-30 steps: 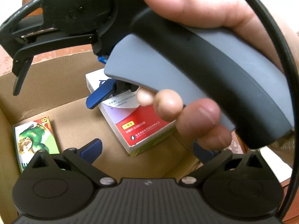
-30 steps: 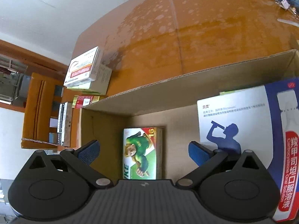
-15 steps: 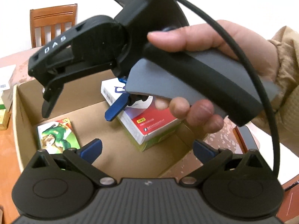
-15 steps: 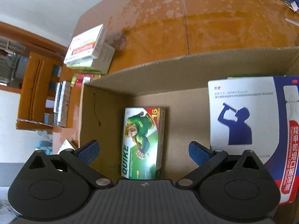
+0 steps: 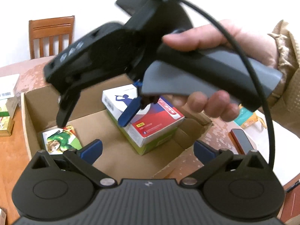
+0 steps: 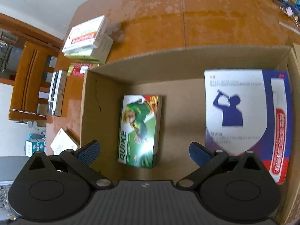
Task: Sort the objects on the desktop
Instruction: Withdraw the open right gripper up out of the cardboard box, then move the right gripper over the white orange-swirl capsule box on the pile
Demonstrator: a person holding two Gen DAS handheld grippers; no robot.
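Cardboard box [image 6: 97,97] on table [image 6: 215,18] holds two boxes: green box [image 6: 139,131] at 9 o'clock, white-blue box [image 6: 243,112] at 3. Left gripper [image 5: 148,151] and right gripper [image 6: 143,151] both above, jaws apart, empty.

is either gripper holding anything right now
No. Left gripper and right gripper are both open and empty above the cardboard box.

The right tool [image 6: 143,151] has risen from the cardboard box [image 6: 142,61], jaws empty and spread.
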